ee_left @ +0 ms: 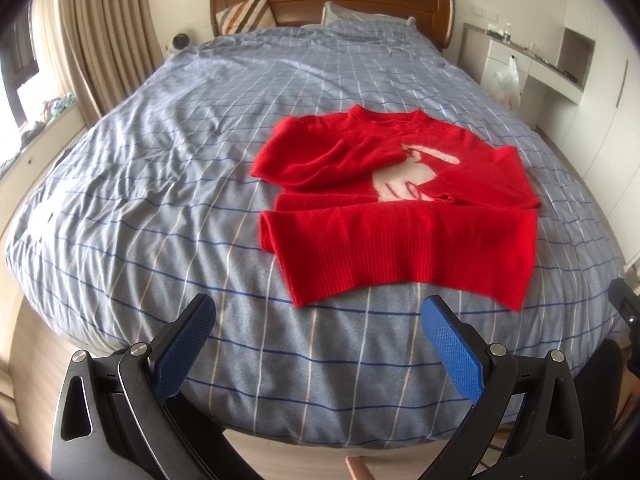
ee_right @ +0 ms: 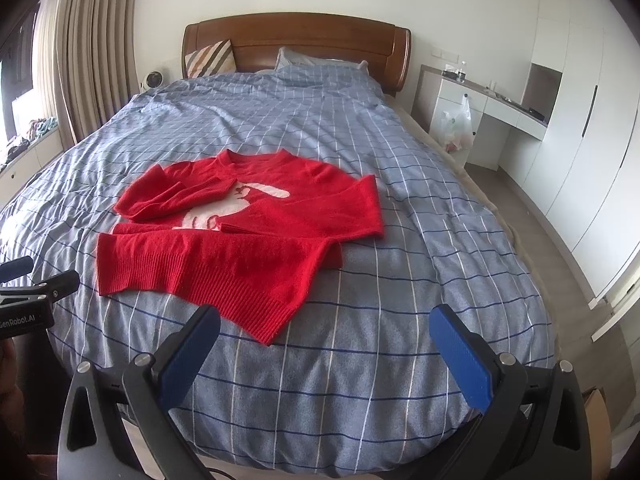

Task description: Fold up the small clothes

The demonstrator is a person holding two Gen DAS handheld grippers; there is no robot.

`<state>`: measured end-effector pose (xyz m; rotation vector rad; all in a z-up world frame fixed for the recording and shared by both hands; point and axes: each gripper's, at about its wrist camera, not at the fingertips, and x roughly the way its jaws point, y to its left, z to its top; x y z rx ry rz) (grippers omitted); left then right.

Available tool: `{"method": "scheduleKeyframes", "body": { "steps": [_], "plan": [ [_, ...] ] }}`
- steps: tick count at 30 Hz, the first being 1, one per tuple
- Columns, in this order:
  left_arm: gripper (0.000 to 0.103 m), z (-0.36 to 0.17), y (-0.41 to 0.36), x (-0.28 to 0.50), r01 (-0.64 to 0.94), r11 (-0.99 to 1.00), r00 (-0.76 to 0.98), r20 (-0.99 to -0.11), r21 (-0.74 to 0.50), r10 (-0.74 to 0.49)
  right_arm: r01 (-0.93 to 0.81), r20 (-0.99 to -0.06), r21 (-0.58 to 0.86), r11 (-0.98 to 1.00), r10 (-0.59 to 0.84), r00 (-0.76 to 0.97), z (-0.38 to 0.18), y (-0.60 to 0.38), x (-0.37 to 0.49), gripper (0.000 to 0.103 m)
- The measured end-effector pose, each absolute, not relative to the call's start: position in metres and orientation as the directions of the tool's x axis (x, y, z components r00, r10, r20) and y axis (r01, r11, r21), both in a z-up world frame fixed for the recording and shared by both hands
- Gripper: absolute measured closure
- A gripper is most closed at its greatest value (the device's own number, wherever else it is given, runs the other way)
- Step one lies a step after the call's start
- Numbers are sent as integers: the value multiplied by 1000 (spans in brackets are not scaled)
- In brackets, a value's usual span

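A small red sweater (ee_left: 396, 208) with a white animal figure on its chest lies flat on the blue checked bedspread (ee_left: 160, 184), both sleeves folded in across the front. It also shows in the right wrist view (ee_right: 240, 236). My left gripper (ee_left: 318, 312) is open and empty, held just short of the sweater's ribbed hem, near its left corner. My right gripper (ee_right: 324, 324) is open and empty, just short of the hem's right corner. Part of the left gripper's body (ee_right: 36, 292) shows at the left edge of the right wrist view.
The bed has a wooden headboard (ee_right: 296, 40) with a striped cushion (ee_right: 210, 60) and a pillow (ee_right: 304, 60). Curtains (ee_right: 88, 48) hang on the left. A white desk and wardrobe (ee_right: 560, 112) stand on the right, with a plastic bag (ee_right: 456, 124) hanging there.
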<state>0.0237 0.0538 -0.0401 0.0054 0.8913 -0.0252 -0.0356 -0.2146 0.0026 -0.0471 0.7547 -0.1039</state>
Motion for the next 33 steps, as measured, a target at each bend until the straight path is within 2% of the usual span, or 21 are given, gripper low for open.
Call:
{"method": "scheduleKeyframes", "body": {
  "steps": [4,7,10,12,14,16,17,18,19,24,27,33],
  "plan": [
    [0,-75,79,52,3,999,585,-810,-44,-38,-15,-660,51,999,44,750,-17,-225,-29,0],
    [1,-108,91,74,8,993,532,-841,-115,-102,-56,-698,110,992,117,707,-52,-230,-11,0],
    [5,-128,93,86,11,985,505,-849,-171,-153,-71,-731,239,968,227,644,-82,-237,10,1],
    [26,-134,90,91,18,981,494,-851,-194,-178,-66,-721,338,939,303,624,-96,-242,21,2],
    [33,-134,86,93,19,982,504,-847,-188,-172,-52,-724,388,920,340,600,-110,-243,35,11],
    [69,-131,83,93,27,983,521,-837,-181,-168,-38,-748,407,913,357,559,-125,-241,48,38],
    [100,-130,84,93,37,980,515,-836,-197,-188,-30,-764,390,920,342,548,-129,-241,50,48],
    [100,-128,86,94,43,975,510,-835,-216,-207,-33,-770,380,925,335,542,-129,-241,50,76],
    [100,-124,90,91,46,973,516,-829,-224,-215,-41,-769,392,919,351,534,-126,-244,48,99],
    [101,-90,115,55,117,955,509,-809,-272,-293,-68,-753,447,892,416,510,-85,-268,11,99],
    [101,-79,120,25,182,952,475,-825,-247,-305,-95,-779,438,894,430,456,-70,-270,-17,99],
    [101,-129,97,-1,191,973,363,-912,-127,-191,-8,-901,299,954,285,328,-117,-266,-27,99]
  ]
}}
